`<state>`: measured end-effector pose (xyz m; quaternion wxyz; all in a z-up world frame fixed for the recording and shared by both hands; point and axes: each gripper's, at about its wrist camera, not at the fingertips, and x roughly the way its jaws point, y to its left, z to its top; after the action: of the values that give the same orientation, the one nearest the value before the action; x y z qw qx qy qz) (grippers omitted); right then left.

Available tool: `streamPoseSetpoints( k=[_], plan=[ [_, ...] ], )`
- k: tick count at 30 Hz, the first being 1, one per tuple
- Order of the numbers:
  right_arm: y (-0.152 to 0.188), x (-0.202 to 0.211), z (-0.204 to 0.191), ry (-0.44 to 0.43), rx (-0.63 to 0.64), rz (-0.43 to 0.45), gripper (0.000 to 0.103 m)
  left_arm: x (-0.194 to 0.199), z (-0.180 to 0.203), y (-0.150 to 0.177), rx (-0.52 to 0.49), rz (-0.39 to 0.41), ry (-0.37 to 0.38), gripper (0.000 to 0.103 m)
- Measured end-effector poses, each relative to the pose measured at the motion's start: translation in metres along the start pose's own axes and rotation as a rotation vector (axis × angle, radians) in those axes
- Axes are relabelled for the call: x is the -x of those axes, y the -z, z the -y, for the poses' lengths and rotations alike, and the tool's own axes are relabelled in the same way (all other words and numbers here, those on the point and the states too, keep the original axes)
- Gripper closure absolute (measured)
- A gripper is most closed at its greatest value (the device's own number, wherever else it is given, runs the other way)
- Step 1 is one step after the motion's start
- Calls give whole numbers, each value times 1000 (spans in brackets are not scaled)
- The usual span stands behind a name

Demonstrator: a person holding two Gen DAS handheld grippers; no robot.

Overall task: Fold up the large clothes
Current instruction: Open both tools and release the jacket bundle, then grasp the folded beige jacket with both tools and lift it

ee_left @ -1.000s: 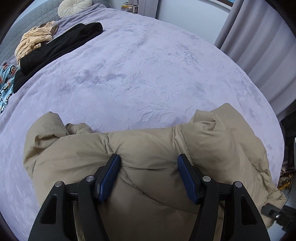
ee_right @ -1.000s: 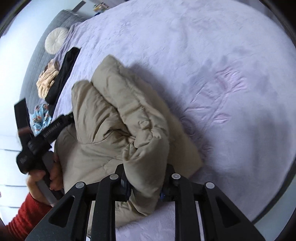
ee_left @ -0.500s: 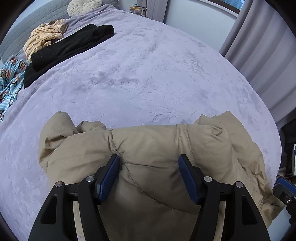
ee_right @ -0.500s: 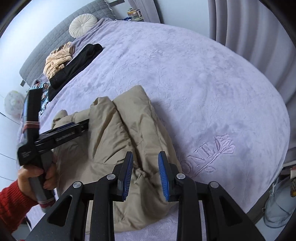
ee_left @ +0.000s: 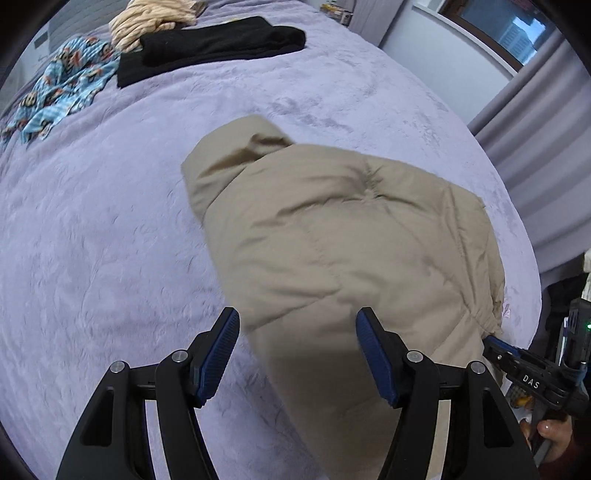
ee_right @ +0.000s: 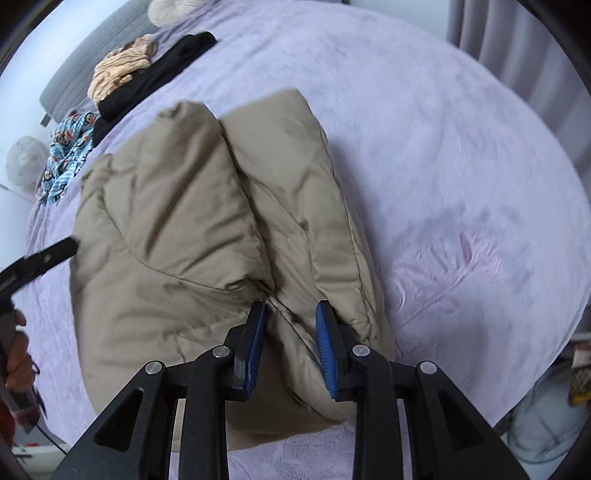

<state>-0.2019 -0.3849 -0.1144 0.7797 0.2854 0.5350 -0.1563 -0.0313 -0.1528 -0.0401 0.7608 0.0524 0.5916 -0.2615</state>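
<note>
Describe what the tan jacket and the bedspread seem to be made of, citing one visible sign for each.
Jacket: probably a smooth woven synthetic shell over padding, with a matte to faint sheen; stitched seams divide it into puffy panels.
Bedspread: seemingly plush fleece or velvet, lilac and matte; the nap looks brushed, with an embossed leafy pattern.

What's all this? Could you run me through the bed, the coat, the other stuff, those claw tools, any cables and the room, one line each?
Surface: lilac bedspread, wrinkled.
Job's things: tan puffer coat, bundled on the bed.
Clutter: black garment, cream garment, blue patterned cloth, round cushion at the far end.
Grippers: left gripper jaws open, straddling the coat; right gripper pinching a coat fold.
Cables: nothing seen.
Surroundings: grey curtains, window.
</note>
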Motion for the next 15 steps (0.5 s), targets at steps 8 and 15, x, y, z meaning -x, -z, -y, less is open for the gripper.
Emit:
streamPoseSetpoints(
  k=[8, 15],
  plan=[
    [-1, -11, 5, -11, -35, -21, 70, 1, -20, 24, 58, -42, -14, 6],
    [-4, -8, -2, 9, -30, -31, 69, -1, -22, 32, 71, -65, -19, 5]
  ],
)
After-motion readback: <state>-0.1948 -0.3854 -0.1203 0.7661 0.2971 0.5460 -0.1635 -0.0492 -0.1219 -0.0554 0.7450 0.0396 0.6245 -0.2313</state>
